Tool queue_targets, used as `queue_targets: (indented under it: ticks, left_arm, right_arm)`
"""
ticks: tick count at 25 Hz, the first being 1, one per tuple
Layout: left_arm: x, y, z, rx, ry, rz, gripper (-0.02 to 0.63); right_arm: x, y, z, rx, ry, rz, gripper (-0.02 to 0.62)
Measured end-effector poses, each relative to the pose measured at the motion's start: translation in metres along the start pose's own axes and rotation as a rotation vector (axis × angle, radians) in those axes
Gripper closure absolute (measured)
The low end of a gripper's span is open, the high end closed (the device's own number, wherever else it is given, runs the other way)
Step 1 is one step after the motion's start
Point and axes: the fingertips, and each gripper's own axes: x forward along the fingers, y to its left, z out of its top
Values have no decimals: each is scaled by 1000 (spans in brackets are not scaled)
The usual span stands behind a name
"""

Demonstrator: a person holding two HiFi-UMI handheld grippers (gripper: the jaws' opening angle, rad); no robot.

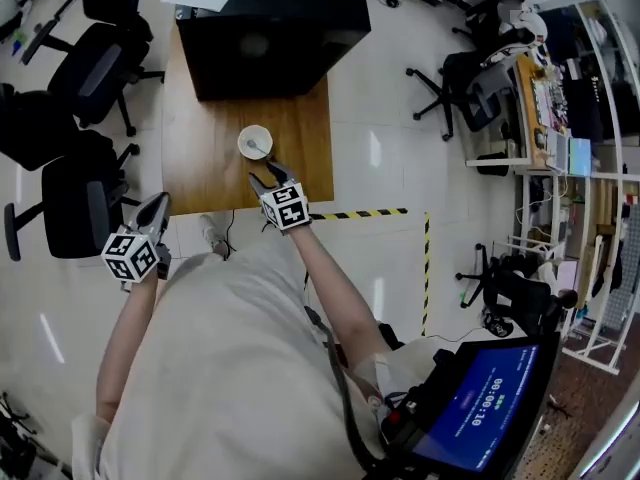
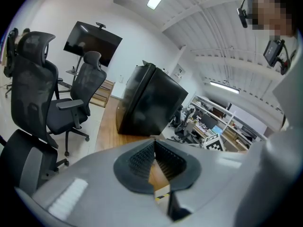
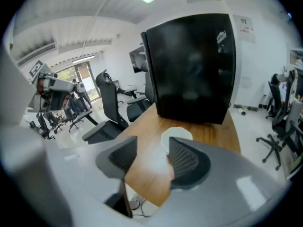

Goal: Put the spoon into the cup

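The spoon (image 1: 259, 149) lies in the white cup (image 1: 242, 140) on the counter (image 1: 200, 158), just past the wide-open, empty right fingers (image 3: 185, 161), while the left fingers (image 2: 141, 161), pinched together and empty, are farther off.

room: pale tile floor (image 1: 380, 98) | yellow-black hazard tape (image 1: 365, 213) | wooden desk (image 1: 200, 158) w/ big black box (image 1: 280, 28) | black office chairs (image 1: 95, 73) left | cluttered shelves (image 1: 565, 108) right

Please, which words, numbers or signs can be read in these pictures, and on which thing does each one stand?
"00:00:10": white digits on the blue screen, head view, tilted.
Sticker on the black box, right gripper view: blurred, not readable.
Paper notice right of that box: too small to read.
No other text can be read.
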Motion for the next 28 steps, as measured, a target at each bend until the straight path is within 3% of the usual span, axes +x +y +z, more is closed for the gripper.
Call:
queue_targets:
  ticks: [5,9,15,22,28]
  left_arm:
    - [0,-15,5,48,-5,-24,606]
    - [-6,-29,6,42,-44,-3,606]
    - [-9,-56,6,40,-87,24,606]
    - [-3,-103,-18,31,-121,14,606]
    - [-21,-116,-36,15,-164,52,606]
  right_arm:
    - [-3,18,-4,-18,-12,2,385]
    - [-8,18,-14,-48,4,19,385]
    - [-38,-6,-15,-92,18,23,385]
    - [-85,-35,-43,-95,5,-10,385]
    - [-105,-34,-67,-103,8,3,385]
